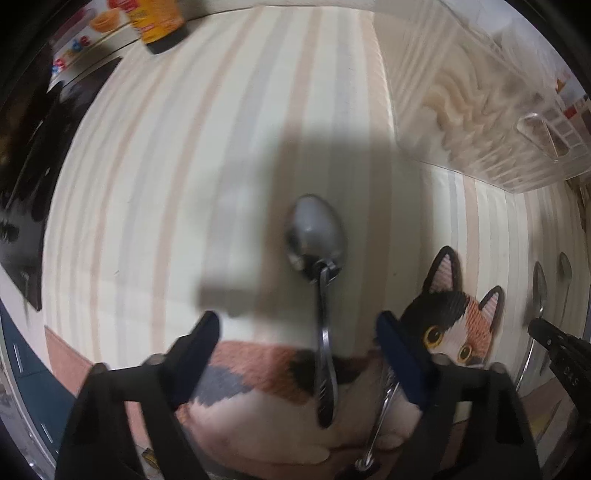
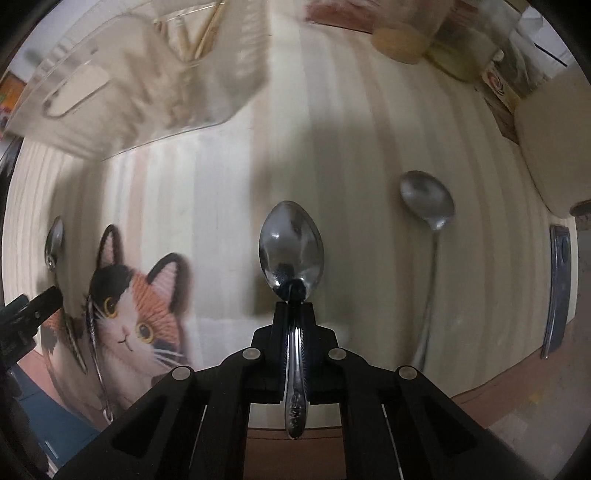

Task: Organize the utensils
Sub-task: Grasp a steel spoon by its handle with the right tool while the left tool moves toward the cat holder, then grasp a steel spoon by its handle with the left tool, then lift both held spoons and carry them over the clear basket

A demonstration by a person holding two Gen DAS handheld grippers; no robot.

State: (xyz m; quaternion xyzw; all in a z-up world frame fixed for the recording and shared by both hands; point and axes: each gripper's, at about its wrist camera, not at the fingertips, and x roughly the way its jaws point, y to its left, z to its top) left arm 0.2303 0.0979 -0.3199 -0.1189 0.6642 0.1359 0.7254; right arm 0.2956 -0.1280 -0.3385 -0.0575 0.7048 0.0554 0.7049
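My left gripper (image 1: pixel 297 326) is open above a steel spoon (image 1: pixel 317 240) that lies on the striped cloth, its handle running back between the jaws over the cat picture (image 1: pixel 448 325). A second utensil handle (image 1: pixel 380 424) lies under the right finger. My right gripper (image 2: pixel 293 306) is shut on another spoon (image 2: pixel 291 247), gripped at the neck, bowl pointing forward above the cloth. A third spoon (image 2: pixel 428 203) lies to its right. The clear plastic organizer tray (image 2: pixel 122 85) stands at the far left; it also shows in the left wrist view (image 1: pixel 480 110).
Two spoons (image 1: pixel 539 291) lie at the right of the left wrist view, by the right gripper's tip (image 1: pixel 550 336). A yellow jar (image 1: pixel 159 22) stands at the back. A white container (image 2: pixel 554 147), jars (image 2: pixel 402 40) and a dark flat object (image 2: pixel 559 280) border the cloth's right side.
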